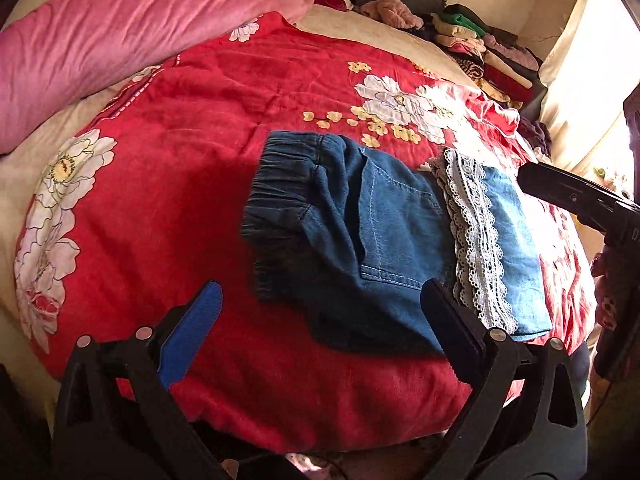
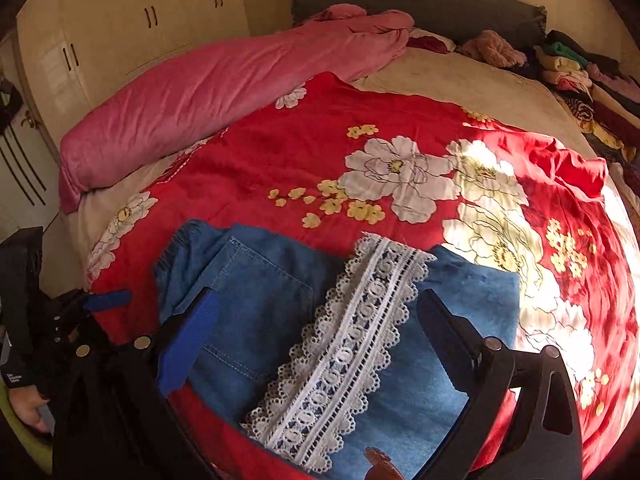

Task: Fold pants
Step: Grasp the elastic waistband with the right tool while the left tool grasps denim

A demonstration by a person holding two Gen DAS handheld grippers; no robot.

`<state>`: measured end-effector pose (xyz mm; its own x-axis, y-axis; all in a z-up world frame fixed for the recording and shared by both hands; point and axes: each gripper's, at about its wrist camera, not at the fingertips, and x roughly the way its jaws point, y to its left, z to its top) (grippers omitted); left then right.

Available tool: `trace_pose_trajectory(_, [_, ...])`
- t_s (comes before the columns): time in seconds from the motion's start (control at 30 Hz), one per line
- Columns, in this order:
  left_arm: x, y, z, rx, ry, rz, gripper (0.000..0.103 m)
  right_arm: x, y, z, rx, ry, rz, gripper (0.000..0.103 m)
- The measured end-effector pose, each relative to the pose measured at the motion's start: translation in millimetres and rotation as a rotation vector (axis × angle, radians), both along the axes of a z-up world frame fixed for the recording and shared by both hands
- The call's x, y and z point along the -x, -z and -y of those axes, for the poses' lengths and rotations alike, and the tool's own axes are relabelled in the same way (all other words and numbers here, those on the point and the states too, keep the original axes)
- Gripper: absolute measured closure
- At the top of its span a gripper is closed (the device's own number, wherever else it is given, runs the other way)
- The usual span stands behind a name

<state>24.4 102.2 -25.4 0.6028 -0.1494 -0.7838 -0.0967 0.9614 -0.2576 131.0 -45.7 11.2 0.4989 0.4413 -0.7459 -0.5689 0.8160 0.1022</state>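
Note:
Small blue denim pants [image 1: 360, 220] lie folded on the red floral quilt [image 1: 180, 160]. Their elastic waistband [image 1: 276, 184] points left and a white lace hem [image 1: 476, 240] lies across the right part. My left gripper [image 1: 322, 286] stands open above the near edge of the pants, touching nothing. In the right wrist view the pants [image 2: 264, 300] and lace [image 2: 352, 344] fill the foreground. My right gripper [image 2: 318, 296] hovers over them with its jaws wide open and nothing held. The right gripper [image 1: 576, 196] also shows at the right edge of the left view.
A rolled pink blanket [image 2: 224, 96] lies along the far left of the bed. Piles of folded clothes [image 2: 580, 76] line the far right side by the grey headboard [image 2: 420, 0]. Cream wardrobe doors [image 2: 120, 20] stand behind. A person's hand [image 2: 28, 404] shows at the lower left.

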Motion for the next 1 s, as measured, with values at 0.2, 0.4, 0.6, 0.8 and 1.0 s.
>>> trace_pose_trajectory(0.2, [-5, 13, -14, 0.092, -0.038, -0.011, 0.023, -14, 5, -48, 0.015, -0.123, -0.053, 0.004])
trace_pose_trajectory(0.4, [-10, 26, -13, 0.144, -0.021, -0.031, 0.058, -31, 18, -99, 0.063, -0.247, -0.101, 0.004])
trace_pose_trajectory(0.6, [-9, 28, -16, 0.165, -0.014, -0.031, 0.058, -45, 39, -137, 0.1, -0.304, -0.171, 0.005])
trace_pose_trajectory(0.8, [-12, 31, -14, 0.173, -0.011, -0.034, 0.058, -49, 57, -159, 0.111, -0.332, -0.205, 0.005])
trace_pose_trajectory(1.0, [-14, 31, -13, 0.175, -0.017, -0.036, 0.053, -56, 75, -163, 0.104, -0.336, -0.238, 0.03])
